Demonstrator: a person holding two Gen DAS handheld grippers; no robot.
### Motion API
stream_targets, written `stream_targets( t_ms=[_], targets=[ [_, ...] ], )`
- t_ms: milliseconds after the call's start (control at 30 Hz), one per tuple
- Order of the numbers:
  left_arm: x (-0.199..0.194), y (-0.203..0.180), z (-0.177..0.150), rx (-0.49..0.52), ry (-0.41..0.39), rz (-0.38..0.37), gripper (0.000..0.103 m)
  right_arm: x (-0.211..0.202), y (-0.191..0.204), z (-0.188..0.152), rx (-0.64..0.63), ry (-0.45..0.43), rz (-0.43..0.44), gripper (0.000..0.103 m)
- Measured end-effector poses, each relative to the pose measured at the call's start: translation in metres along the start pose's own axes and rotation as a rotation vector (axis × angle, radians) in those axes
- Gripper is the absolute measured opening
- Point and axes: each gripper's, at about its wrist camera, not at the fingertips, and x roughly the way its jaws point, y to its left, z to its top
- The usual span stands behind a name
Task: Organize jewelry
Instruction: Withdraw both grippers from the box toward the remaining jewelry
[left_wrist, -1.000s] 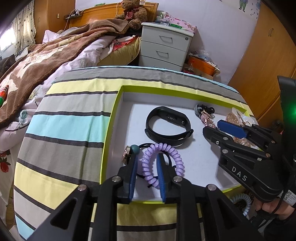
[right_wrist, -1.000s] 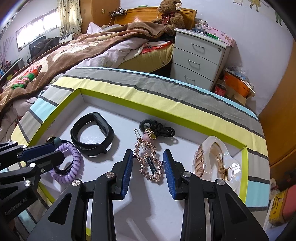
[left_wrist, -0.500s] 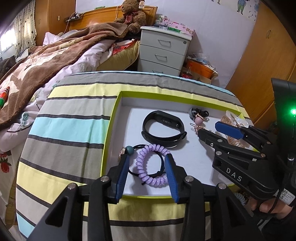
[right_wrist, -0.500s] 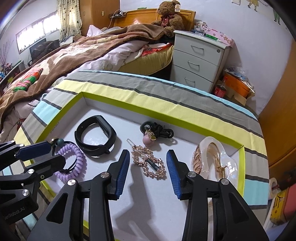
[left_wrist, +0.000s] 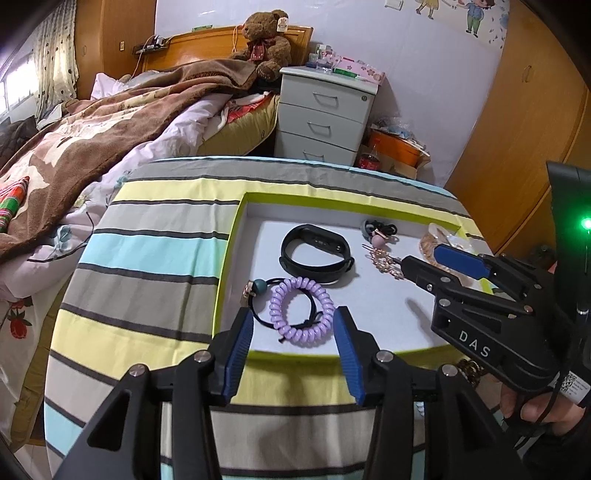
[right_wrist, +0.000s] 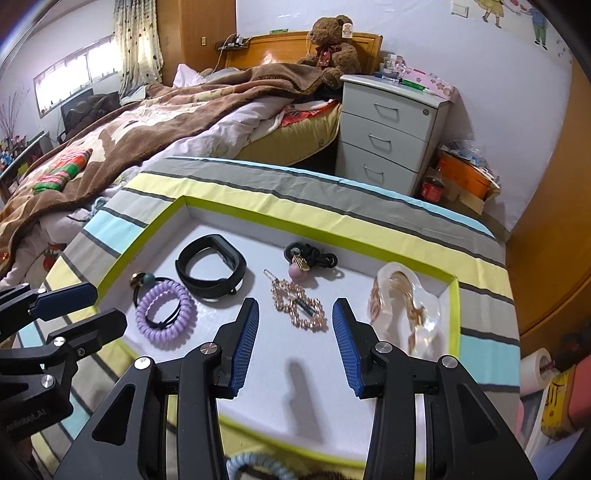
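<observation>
Both hand-held grippers are held above the near edge of a shallow white tray with a lime-green rim (right_wrist: 317, 225), which rests on a striped cloth (left_wrist: 155, 258). On the left gripper (left_wrist: 293, 332) the jaws stand apart with nothing pressed between the blue pads, having just been opening; the lilac spiral hair tie (left_wrist: 301, 312) lies released on the tray floor just beyond them, crossed by a thin black elastic with a teal bead (left_wrist: 258, 286). On the right gripper (right_wrist: 295, 332) the jaws are likewise parted and empty, and a rose-gold openwork hair clip (right_wrist: 299, 304) lies flat on the tray just beyond its fingertips. A black wristband (right_wrist: 210, 266) is seen in the far left part of the tray, a black knotted hair tie with a pink bead (right_wrist: 308, 260) lies beyond the clip near the far wall, and a clear claw clip with gold streaks (right_wrist: 406, 302) is set in the right corner. In the left wrist view the letters "DAS" (left_wrist: 474, 343) are read in white on the side of the right gripper's black body, and a green light (left_wrist: 585, 223) glows on the unit above it. Mirrored, partly cut-off lettering is visible on the left gripper's body in the right wrist view but cannot be read. A teddy bear (right_wrist: 332, 48) with an illegible paper tag sits at the headboard.
</observation>
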Motion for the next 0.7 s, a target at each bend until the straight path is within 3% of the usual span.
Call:
stream_targets(
  t_ms=[300, 700],
  targets=[
    [-0.025, -0.013, -0.019, 0.024, -0.036, -0.037, 0.055, -0.043, -0.011, -0.024, 0.037, -0.054, -0.004, 0.043],
    [-0.030, -0.031, -0.053, 0.054, -0.016, -0.100, 0.058, -0.077, -0.035, -0.072, 0.075, -0.078, -0.015, 0.043]
  ],
)
